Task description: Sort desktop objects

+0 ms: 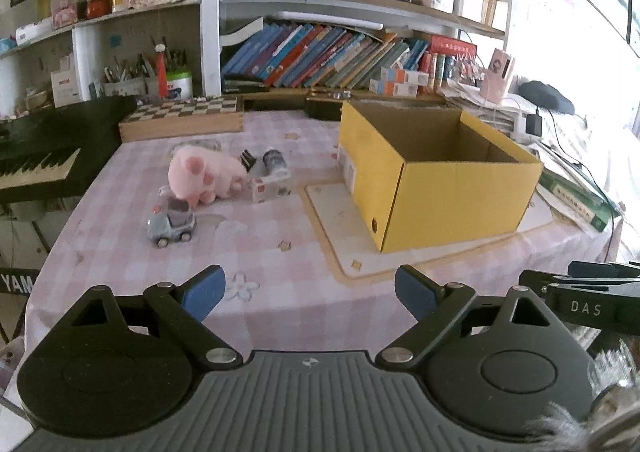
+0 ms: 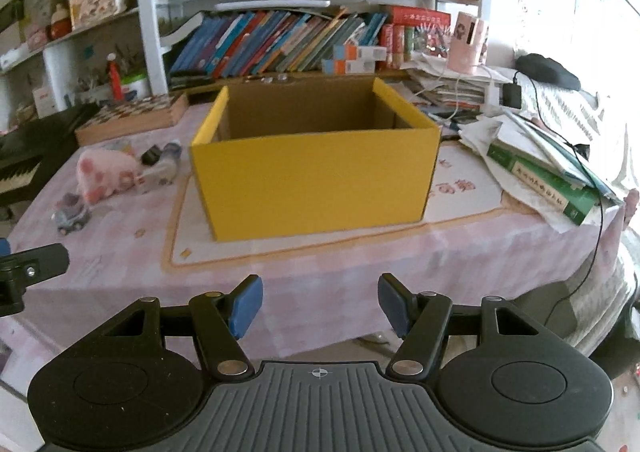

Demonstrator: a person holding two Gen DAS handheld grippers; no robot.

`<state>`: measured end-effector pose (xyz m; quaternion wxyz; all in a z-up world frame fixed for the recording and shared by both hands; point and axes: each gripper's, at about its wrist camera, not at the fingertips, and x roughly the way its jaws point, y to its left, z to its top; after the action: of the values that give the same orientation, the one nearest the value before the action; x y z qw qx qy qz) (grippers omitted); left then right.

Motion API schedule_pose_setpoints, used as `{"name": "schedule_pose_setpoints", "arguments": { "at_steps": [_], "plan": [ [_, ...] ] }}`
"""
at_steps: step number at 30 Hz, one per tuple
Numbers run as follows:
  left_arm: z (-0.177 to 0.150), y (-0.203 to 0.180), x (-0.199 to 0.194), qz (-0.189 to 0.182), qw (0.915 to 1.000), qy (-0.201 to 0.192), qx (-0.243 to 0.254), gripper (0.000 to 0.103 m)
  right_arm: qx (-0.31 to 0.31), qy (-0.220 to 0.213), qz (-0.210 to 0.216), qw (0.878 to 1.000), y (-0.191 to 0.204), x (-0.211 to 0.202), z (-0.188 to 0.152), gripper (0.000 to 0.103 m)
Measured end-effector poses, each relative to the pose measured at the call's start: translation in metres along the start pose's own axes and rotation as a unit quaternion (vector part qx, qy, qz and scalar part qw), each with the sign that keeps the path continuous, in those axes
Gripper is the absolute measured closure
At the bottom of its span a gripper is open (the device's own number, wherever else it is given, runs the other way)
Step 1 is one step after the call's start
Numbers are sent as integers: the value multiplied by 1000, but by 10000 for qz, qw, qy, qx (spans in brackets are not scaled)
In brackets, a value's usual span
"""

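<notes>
Pads first: left gripper (image 1: 307, 294) has 2 blue rubbery pads spread wide, nothing between them, only checked cloth below. Right gripper (image 2: 320, 306) has its blue pads set narrower, still apart, also empty. Both sit on black linkage arms over a ribbed grey body.

Landmark is the yellow box (image 1: 436, 182): matte cardboard, rectangular, top open, brown inside, no contents visible. It stands on a pale mat (image 1: 340, 228) with a tan border, on the table (image 1: 120, 244) under a pink-and-white checked cloth.

Left of the box, well apart from it, is 1 loose cluster:
- pink plush toy (image 1: 204, 174), soft and rounded, with darker pink spots
- grey toy car (image 1: 171, 224), hard plastic, on wheels, just in front of the plush
- small white carton (image 1: 269, 188), boxy, touching the plush on its box-facing side
- tape roll (image 1: 275, 162), cylindrical, just behind the carton
- black clip (image 1: 249, 160), just beside the roll

Behind the cluster, further from the box: flat wooden chessboard case (image 1: 182, 118). Right of the box: a green hardback book (image 1: 576, 196) in a stack of papers. Both grippers are near the table's front edge, well short of the cluster.
</notes>
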<state>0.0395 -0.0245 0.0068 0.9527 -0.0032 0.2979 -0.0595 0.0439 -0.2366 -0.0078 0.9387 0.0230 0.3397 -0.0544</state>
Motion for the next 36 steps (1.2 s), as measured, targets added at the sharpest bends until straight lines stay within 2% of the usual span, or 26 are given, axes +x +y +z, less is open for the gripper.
{"name": "schedule_pose_setpoints", "arguments": {
  "at_steps": [20, 36],
  "plan": [
    [-36, 48, -21, -11, 9991, 421, 1, 11, -50, 322, 235, 9992, 57, -14, -31, 34],
    [-40, 83, -31, 273, 9989, 348, -139, 10, -372, 366, 580, 9970, 100, -13, -33, 28]
  ]
}}
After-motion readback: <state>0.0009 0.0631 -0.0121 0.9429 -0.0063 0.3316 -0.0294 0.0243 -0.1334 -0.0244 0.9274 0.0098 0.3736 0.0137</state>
